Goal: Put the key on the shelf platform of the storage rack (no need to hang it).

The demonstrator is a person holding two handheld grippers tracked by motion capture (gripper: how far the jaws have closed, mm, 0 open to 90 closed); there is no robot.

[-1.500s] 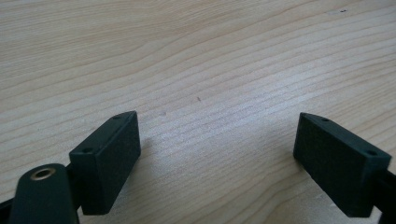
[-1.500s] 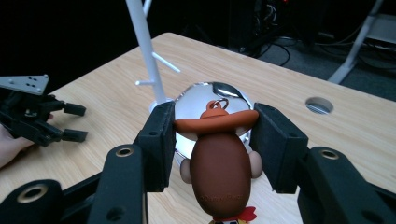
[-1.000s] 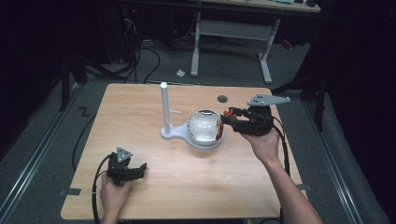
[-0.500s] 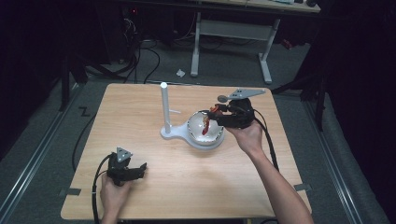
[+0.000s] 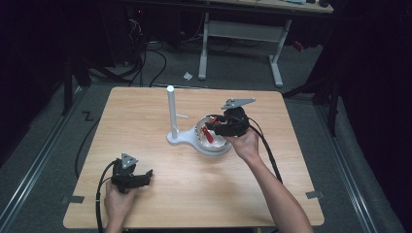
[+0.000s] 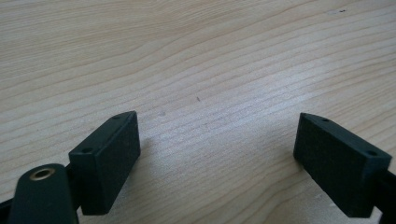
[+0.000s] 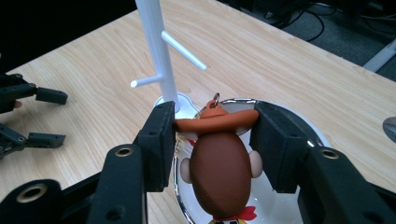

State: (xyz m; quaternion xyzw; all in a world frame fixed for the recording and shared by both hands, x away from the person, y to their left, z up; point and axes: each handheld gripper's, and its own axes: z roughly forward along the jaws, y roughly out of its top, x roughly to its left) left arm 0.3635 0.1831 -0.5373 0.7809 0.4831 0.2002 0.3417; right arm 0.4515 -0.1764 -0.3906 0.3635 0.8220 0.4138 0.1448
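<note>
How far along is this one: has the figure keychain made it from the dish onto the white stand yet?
Not yet. Done: the right gripper has reached the dish, its fingers against the keychain figure's hat brim. In hand: closing that grasp. Left: lifting and hanging it, probably on the white stand. The left gripper rests open on the table.

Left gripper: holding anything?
No. In the left gripper view the left gripper has its jaws spread wide apart with bare wooden table between them.

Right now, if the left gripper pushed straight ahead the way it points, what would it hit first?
Probably just the bare wooden table: the left gripper has open jaws angled down at it, with nothing between or ahead of them.
</note>
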